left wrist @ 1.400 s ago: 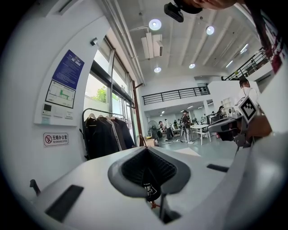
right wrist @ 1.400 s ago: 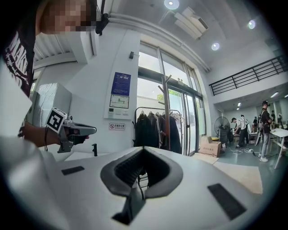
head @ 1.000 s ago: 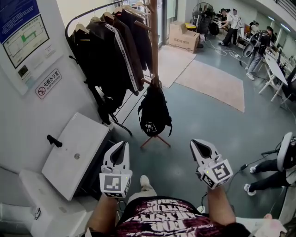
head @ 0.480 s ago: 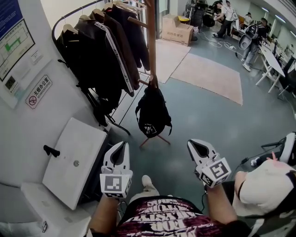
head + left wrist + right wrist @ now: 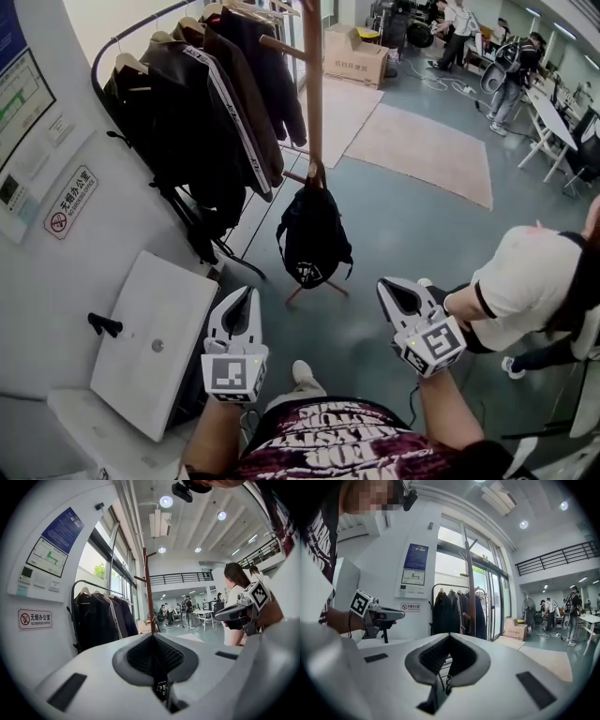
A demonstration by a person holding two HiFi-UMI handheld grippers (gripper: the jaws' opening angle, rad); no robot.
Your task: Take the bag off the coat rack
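A black backpack [image 5: 314, 234] hangs from a low peg on the wooden coat rack pole [image 5: 313, 84], just above the floor. My left gripper [image 5: 247, 298] and right gripper [image 5: 387, 290] are held side by side, short of the bag, pointing toward it. Both are shut with nothing in them. In the left gripper view the shut left gripper [image 5: 153, 637] points at the pole [image 5: 147, 588], and a strip of the backpack [image 5: 161, 687] shows below the tips. In the right gripper view the right gripper [image 5: 449, 637] is shut too, with the pole [image 5: 471, 588] ahead.
A curved rail of dark jackets [image 5: 206, 103] stands left of the pole. A white cabinet [image 5: 155, 337] sits against the wall at left. A person in a white top [image 5: 525, 281] bends close beside my right gripper. A cardboard box [image 5: 354, 56] and rugs [image 5: 431, 150] lie beyond.
The person in the white top has come into view at the right and moved up next to my right gripper. Both grippers stay shut and hardly move.
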